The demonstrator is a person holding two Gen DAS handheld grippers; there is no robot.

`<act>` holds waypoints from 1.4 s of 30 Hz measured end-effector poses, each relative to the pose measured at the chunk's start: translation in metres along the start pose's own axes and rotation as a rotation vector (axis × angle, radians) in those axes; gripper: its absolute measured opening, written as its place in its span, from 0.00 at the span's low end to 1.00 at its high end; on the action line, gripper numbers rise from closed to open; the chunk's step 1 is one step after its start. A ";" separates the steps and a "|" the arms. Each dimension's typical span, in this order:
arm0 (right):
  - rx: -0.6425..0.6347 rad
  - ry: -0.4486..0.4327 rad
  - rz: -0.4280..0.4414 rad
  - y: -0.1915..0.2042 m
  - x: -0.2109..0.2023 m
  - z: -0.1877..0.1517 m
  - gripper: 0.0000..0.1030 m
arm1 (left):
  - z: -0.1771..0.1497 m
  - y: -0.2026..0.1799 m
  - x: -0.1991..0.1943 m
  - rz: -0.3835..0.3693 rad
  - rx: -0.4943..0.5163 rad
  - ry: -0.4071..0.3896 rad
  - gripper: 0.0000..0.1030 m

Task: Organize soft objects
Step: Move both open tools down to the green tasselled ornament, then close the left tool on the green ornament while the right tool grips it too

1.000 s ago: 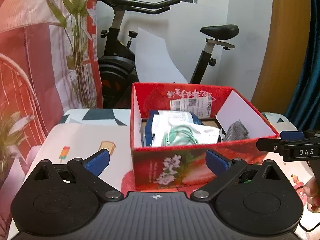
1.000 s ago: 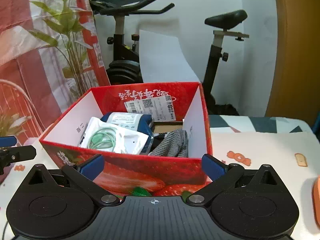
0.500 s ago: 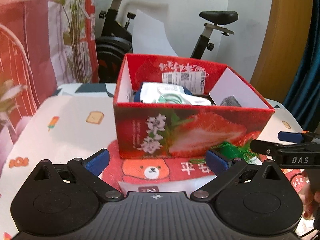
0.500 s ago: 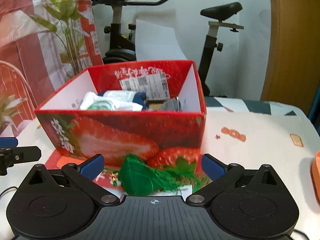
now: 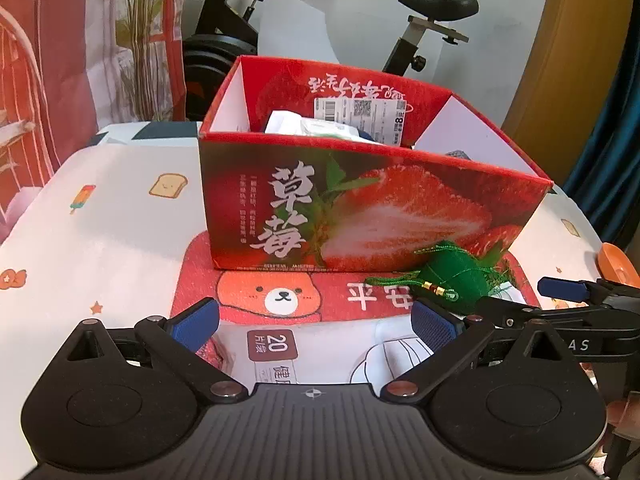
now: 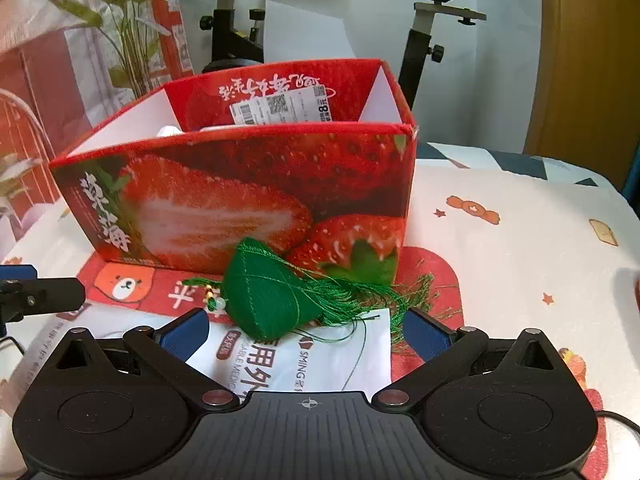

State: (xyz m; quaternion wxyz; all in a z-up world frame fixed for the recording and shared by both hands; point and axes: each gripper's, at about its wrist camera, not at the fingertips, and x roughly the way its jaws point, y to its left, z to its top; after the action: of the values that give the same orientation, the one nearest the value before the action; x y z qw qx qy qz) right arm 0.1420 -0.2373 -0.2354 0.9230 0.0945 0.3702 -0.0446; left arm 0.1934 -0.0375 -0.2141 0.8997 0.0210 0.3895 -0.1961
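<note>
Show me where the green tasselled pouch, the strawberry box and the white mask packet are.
green tasselled pouch (image 6: 264,292), right wrist view, on its stitched body.
strawberry box (image 6: 224,208), right wrist view, on its front wall.
white mask packet (image 6: 320,364), right wrist view, on its printed face.

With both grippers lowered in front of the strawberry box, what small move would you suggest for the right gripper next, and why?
Probably ease the right gripper slightly forward and close it on the green sachet. Its fingers stand open on either side of the sachet, which lies outside the strawberry box on a white packet, while other soft items already sit inside.
</note>
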 end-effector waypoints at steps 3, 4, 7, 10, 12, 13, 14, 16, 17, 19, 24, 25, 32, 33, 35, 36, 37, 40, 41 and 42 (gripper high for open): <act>-0.017 0.003 -0.009 0.000 0.004 -0.002 0.98 | -0.001 -0.001 0.003 -0.009 -0.002 0.008 1.00; -0.021 0.003 -0.007 0.000 0.005 -0.002 0.95 | -0.001 -0.002 0.004 -0.010 0.000 0.008 1.00; -0.029 0.007 0.012 -0.001 0.009 -0.003 0.92 | 0.000 -0.003 0.006 -0.012 0.004 0.009 1.00; -0.040 0.014 0.037 0.000 0.014 -0.003 0.89 | 0.002 -0.004 0.010 -0.018 0.002 0.017 1.00; -0.052 0.019 0.045 0.000 0.017 -0.003 0.86 | 0.003 -0.005 0.014 -0.024 0.005 0.023 1.00; -0.057 0.019 0.049 0.001 0.018 -0.002 0.83 | 0.004 -0.007 0.016 -0.028 0.009 0.025 1.00; -0.061 0.021 0.054 0.001 0.019 -0.002 0.82 | 0.006 -0.008 0.018 -0.031 0.014 0.027 1.00; -0.068 0.025 0.065 0.001 0.022 0.000 0.79 | 0.009 -0.011 0.022 -0.046 0.022 0.031 0.99; -0.072 0.027 0.071 0.001 0.024 0.001 0.79 | 0.011 -0.012 0.024 -0.056 0.025 0.032 0.98; -0.084 0.030 0.080 0.002 0.026 0.002 0.78 | 0.016 -0.015 0.029 -0.081 0.027 0.032 0.94; -0.120 0.042 0.108 0.002 0.033 0.004 0.70 | 0.026 -0.025 0.049 -0.155 0.032 0.073 0.81; -0.122 0.046 0.119 0.002 0.034 0.005 0.67 | 0.028 -0.028 0.053 -0.165 0.035 0.082 0.81; -0.140 0.063 0.210 0.004 0.039 0.008 0.62 | 0.030 -0.040 0.078 -0.260 -0.012 0.143 0.79; -0.143 0.065 0.224 0.004 0.040 0.008 0.62 | 0.030 -0.043 0.081 -0.265 -0.010 0.150 0.79; -0.136 0.062 0.237 0.003 0.042 0.009 0.62 | 0.032 -0.049 0.087 -0.258 0.023 0.157 0.79; -0.130 0.063 0.241 0.002 0.043 0.009 0.61 | 0.033 -0.051 0.089 -0.259 0.032 0.157 0.79; -0.123 0.061 0.246 0.001 0.043 0.009 0.61 | 0.035 -0.053 0.093 -0.266 0.032 0.158 0.78; -0.119 0.050 0.255 -0.001 0.044 0.008 0.61 | 0.040 -0.055 0.101 -0.292 0.020 0.163 0.74; -0.122 0.045 0.257 0.000 0.044 0.007 0.61 | 0.041 -0.056 0.103 -0.298 0.020 0.164 0.73; -0.126 0.042 0.258 0.000 0.044 0.006 0.60 | 0.041 -0.057 0.105 -0.306 0.020 0.165 0.69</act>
State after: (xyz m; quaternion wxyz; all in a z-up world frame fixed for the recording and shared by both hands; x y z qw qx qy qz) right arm 0.1783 -0.2393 -0.2616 0.9173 0.0842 0.3763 0.0996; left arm 0.2655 -0.1334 -0.2537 0.8242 -0.0134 0.4586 -0.3321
